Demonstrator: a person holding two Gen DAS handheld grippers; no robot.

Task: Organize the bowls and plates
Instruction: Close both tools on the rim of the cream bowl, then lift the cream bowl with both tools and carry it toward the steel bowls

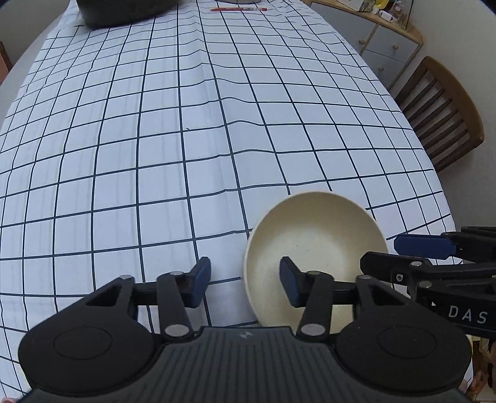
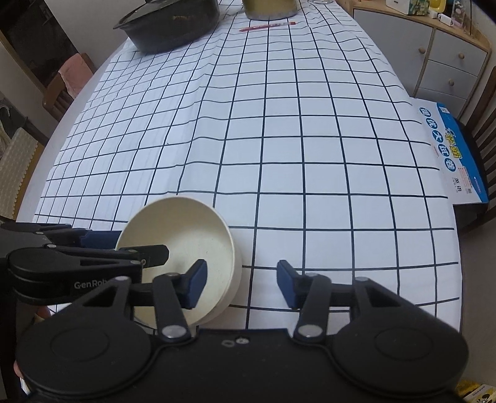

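Observation:
A cream bowl (image 1: 316, 245) sits on the checked tablecloth near the table's front edge; it also shows in the right wrist view (image 2: 186, 245), where it looks like two nested bowls. My left gripper (image 1: 245, 283) is open, its right finger (image 1: 290, 285) over the bowl's inside and its left finger outside the rim. My right gripper (image 2: 238, 283) is open, its left finger (image 2: 195, 283) over the bowl and its right finger over the cloth. Each gripper shows at the edge of the other's view (image 1: 434, 257) (image 2: 93, 251).
A dark lidded pot (image 2: 170, 24) and a gold-coloured pot (image 2: 269, 7) stand at the far end, with a red pen (image 2: 266, 25) beside them. A blue printed box (image 2: 455, 152) lies at the right table edge. Chairs (image 1: 443, 114) and a cabinet (image 2: 446, 55) stand on the right.

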